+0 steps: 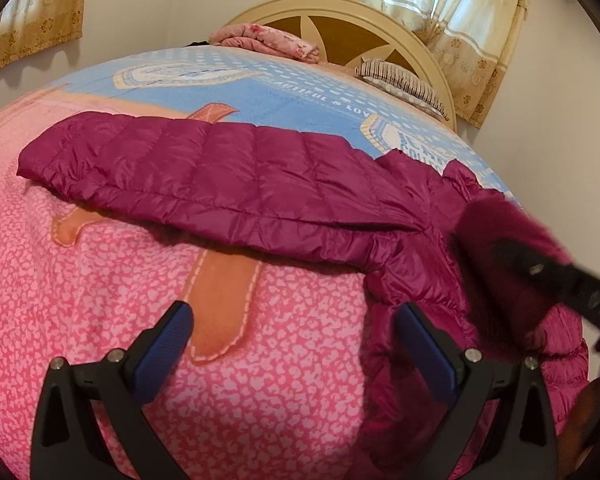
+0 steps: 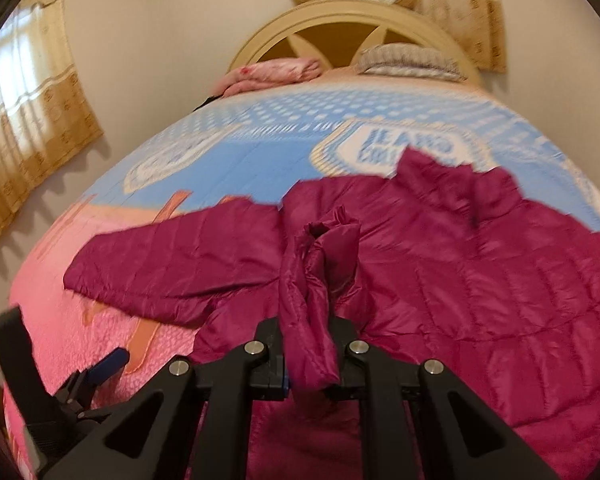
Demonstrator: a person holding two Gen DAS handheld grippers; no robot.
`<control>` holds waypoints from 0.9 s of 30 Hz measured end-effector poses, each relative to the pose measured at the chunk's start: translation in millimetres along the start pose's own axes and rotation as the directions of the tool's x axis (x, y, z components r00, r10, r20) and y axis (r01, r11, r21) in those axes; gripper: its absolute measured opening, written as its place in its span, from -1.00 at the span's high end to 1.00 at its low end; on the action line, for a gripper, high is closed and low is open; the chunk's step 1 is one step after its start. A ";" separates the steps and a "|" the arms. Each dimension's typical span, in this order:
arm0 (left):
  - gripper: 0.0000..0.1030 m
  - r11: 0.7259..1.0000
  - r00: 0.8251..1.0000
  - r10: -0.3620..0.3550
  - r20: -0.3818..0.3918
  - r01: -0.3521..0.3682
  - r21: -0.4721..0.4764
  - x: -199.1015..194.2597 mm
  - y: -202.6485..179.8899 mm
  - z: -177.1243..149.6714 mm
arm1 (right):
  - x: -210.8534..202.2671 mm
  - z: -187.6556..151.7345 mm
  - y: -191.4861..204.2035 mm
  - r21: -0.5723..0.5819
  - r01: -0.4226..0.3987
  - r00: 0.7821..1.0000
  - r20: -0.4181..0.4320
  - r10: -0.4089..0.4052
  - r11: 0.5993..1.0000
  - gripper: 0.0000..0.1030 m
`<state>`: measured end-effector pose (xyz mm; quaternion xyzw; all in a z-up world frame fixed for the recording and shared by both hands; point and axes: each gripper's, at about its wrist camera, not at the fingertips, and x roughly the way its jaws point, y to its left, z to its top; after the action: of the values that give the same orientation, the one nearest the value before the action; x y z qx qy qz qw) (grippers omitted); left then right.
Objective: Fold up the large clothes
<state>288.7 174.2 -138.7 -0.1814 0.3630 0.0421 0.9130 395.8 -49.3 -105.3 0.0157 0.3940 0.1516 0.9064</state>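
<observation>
Right gripper (image 2: 309, 354): clenched on a bunched fold of the magenta quilted down jacket (image 2: 480, 280). Left gripper (image 1: 296, 344): released, hovering over the pink-and-blue bedspread (image 1: 100, 280). Advised: carry the fold across evenly.

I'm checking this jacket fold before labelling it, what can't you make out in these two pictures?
- Right wrist view: the right gripper pads, buried in a bunched fold of the jacket.
- Left wrist view: the jacket body, blocked by the blurred right gripper and frame edge.
- Both views: bedspread lettering, partly covered, blurred.
</observation>
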 end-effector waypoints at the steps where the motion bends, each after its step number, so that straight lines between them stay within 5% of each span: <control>1: -1.00 1.000 1.000 -0.003 0.000 0.003 -0.001 0.4 0.1 0.4 | 7.6 -3.5 2.9 -0.002 -0.041 0.999 -0.015 0.041 0.999 0.79; 4: -1.00 1.000 1.000 -0.010 0.000 0.010 -0.004 -1.3 4.2 -0.4 | 19.8 -11.2 14.6 -0.025 -0.083 0.996 -0.044 0.082 0.996 0.69; 7: -1.00 1.000 1.000 -0.008 -0.005 0.008 -0.002 -0.2 4.3 -0.2 | 30.3 -11.8 18.6 0.010 -0.200 0.974 -0.107 0.200 0.980 -0.15; 8: -1.00 1.000 1.000 -0.007 -0.006 0.007 -0.001 0.1 4.0 0.1 | 26.9 -9.8 17.5 0.032 -0.231 0.968 -0.093 0.233 0.972 -0.24; 13: -1.00 1.000 1.000 -0.008 -0.007 0.008 -0.001 1.0 4.9 0.6 | -23.0 2.8 -9.4 0.083 -0.252 0.967 0.055 0.248 0.964 -0.23; 16: -1.00 1.000 1.000 0.001 -0.011 -0.001 0.006 2.9 4.1 1.0 | -52.8 7.8 -54.5 0.130 -0.117 0.987 0.126 0.100 0.985 -0.23; 18: -1.00 1.000 1.000 0.008 -0.011 -0.008 0.011 3.4 2.8 1.2 | -57.7 7.8 -86.9 0.157 0.036 0.993 0.106 -0.053 0.987 -0.10; 19: -1.00 1.000 1.000 0.010 -0.012 -0.010 0.014 4.2 2.0 1.6 | -57.2 6.3 -105.4 0.171 0.107 0.989 0.080 -0.122 0.979 0.18; 22: -1.00 0.999 0.999 0.030 -0.022 -0.029 0.033 4.5 -3.1 5.0 | -50.9 -0.2 -158.3 0.220 0.236 0.970 0.004 -0.242 0.947 0.44; 27: -1.00 0.990 0.998 0.047 0.041 -0.052 0.131 -18.6 -41.8 27.5 | -52.4 -22.4 -238.4 0.361 0.287 0.957 -0.062 -0.285 0.887 0.48</control>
<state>301.6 146.3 -95.1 -0.1108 0.3520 0.0440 0.9284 408.5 -293.7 -118.9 0.1256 0.4167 -0.0596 0.8984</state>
